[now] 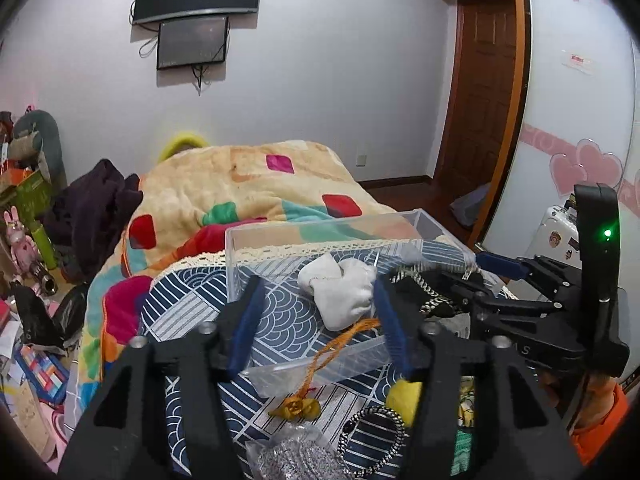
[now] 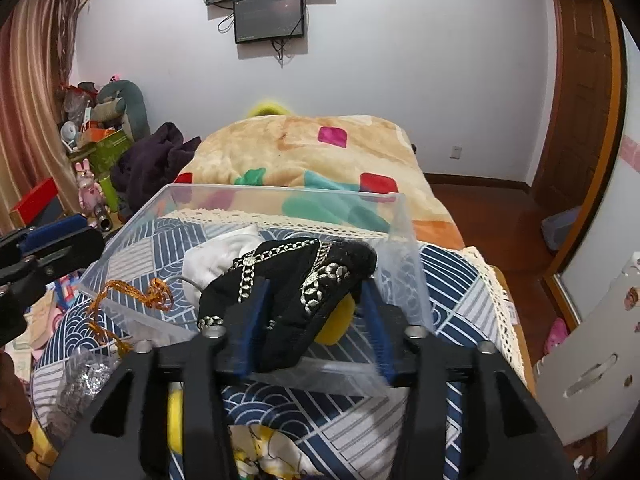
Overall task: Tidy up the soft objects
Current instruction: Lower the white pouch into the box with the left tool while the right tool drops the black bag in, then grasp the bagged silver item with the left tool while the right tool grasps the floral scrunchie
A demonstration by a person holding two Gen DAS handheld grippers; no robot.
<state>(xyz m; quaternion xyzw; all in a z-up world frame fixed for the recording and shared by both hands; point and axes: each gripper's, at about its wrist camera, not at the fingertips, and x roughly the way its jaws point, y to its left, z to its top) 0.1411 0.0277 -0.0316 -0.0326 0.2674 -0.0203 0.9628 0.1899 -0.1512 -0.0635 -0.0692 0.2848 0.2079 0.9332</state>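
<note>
A clear plastic box stands on the patterned bed cover. A white soft cloth lies inside it; it also shows in the right wrist view. My left gripper is open over the box, empty. A black fabric piece with silver chain pattern drapes over the box's near wall, between the fingers of my right gripper, which is open. That gripper shows at the right of the left wrist view. An orange cord with a gold charm hangs over the box edge.
A yellow soft toy, a silver chain ring and a silvery mesh bundle lie on the cover in front of the box. A colourful blanket covers the bed behind. Clutter fills the floor at left.
</note>
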